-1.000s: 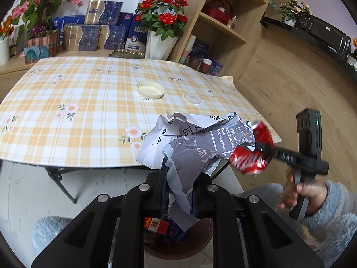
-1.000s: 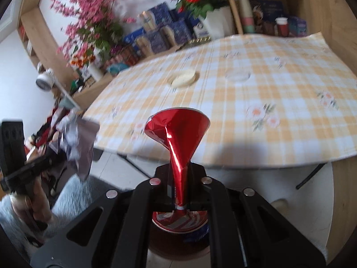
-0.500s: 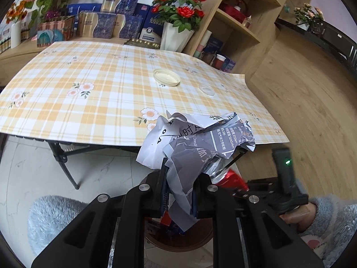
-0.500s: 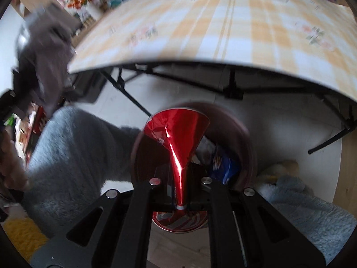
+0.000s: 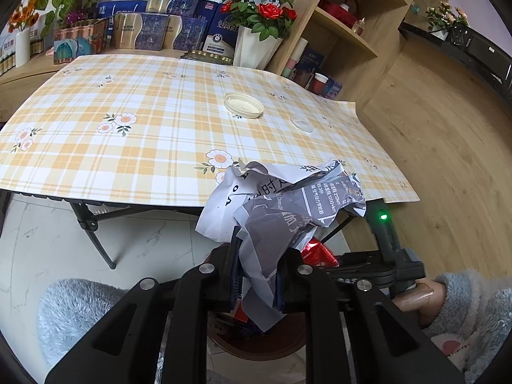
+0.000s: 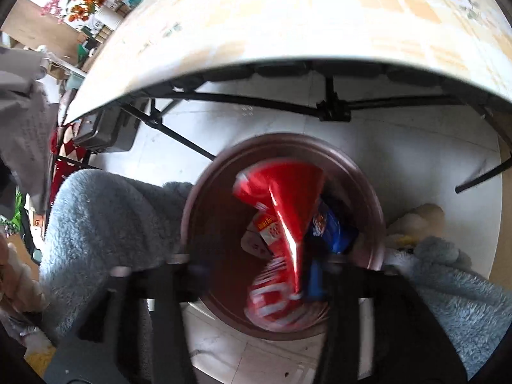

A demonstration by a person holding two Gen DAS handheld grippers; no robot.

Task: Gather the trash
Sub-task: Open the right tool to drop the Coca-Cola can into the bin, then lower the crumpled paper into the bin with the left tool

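Left claw [image 5: 257, 275] grips crumpled paper [image 5: 281, 198]; right claw [image 6: 256, 265] spread, crushed can [image 6: 281, 224] inside bin rim [image 6: 368, 185]

Soft, even daylight fills the left wrist view, which is sharp throughout, with straight edges bowing toward the dark corners. The right wrist view is smeared by motion: the crushed red can [image 6: 281, 220] and the right gripper [image 6: 256, 275] blur, and the worktop [image 6: 288, 16] at 12 o'clock washes out pale.

Bin mouth [image 6: 368, 192] mid-frame: red can [image 6: 281, 211] fills its centre, wrappers [image 6: 329, 230] right, gap lower left. Table edge [image 6: 288, 57] and black struts [image 6: 332, 108] overhang above. Fleece sleeve [image 6: 105, 217] crowds the left rim.
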